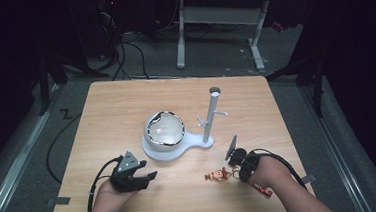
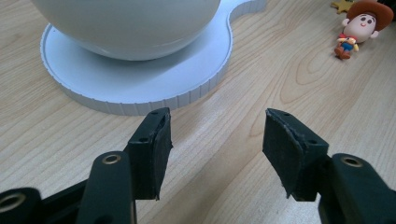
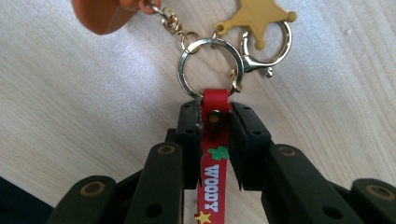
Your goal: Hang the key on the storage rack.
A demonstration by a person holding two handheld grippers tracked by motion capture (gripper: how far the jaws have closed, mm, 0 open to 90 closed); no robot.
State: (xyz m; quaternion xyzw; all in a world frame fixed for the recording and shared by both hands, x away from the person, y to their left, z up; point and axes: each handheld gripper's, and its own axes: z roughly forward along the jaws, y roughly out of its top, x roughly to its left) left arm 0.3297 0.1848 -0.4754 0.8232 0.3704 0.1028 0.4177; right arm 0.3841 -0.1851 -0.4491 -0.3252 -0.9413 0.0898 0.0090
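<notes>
The right gripper [image 3: 215, 140] has its two black jaws pressed together on the red rubber strap with "WOODY" printed in white [image 3: 214, 175], clamping it just below the rivet where the strap loops through a silver metal key ring [image 3: 210, 67]. From that ring hang a flat yellow sheriff-star charm [image 3: 256, 16] with a silver lobster clasp, and a short chain running to the small cowboy figurine with a brown hat [image 1: 218, 174], which lies on the light wooden table [image 1: 126, 105] just beside the gripper, towards the middle of the near edge. In the high view the strap's free end pokes out beneath the right hand [image 1: 268, 173]. The left gripper [image 2: 217, 140] rests low over the table at the near left, its jaws standing wide apart with nothing between them, pointing at the ribbed rim of the white round plastic base [image 2: 140, 91]. On that base sits a white bowl-shaped dome [image 1: 163, 128], and a white upright post with short pegs [image 1: 210, 115] rises from the base's narrower right end
</notes>
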